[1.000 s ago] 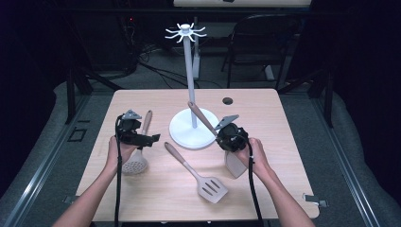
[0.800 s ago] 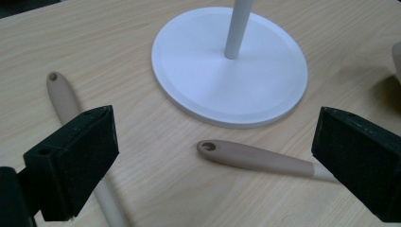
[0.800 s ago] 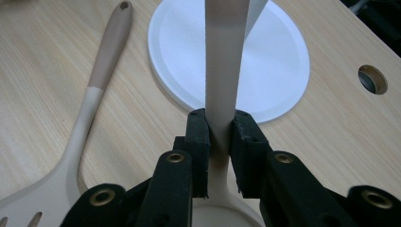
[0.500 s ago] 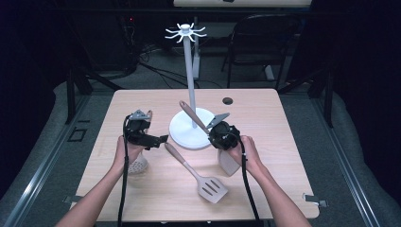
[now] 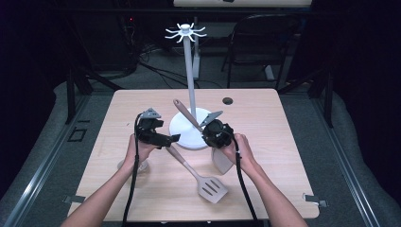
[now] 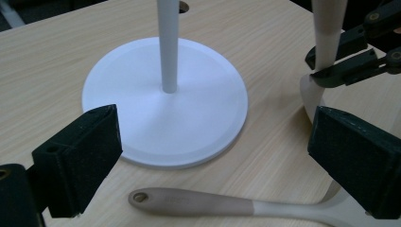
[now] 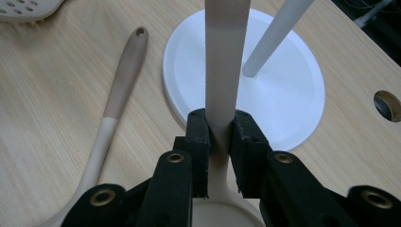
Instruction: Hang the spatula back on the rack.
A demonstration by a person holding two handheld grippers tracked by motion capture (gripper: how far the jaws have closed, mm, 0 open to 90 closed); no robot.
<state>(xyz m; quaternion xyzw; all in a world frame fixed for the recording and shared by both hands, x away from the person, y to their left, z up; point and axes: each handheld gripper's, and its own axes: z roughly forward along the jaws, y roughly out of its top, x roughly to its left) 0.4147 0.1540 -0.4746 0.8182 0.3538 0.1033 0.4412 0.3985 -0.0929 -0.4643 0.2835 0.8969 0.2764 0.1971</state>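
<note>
My right hand-held gripper [image 7: 218,156] is black, with brass-coloured rivets. The spoon handle [image 7: 226,66] between its pads is taupe brown, paling to cream lower down. The slotted turner [image 5: 198,173] shows the same brown-to-cream split. The stand [image 6: 165,101] is plain white. The surface [image 5: 283,142] is pale wood with fine grain. My left hand-held gripper [image 6: 213,165] has matt black pads.
</note>
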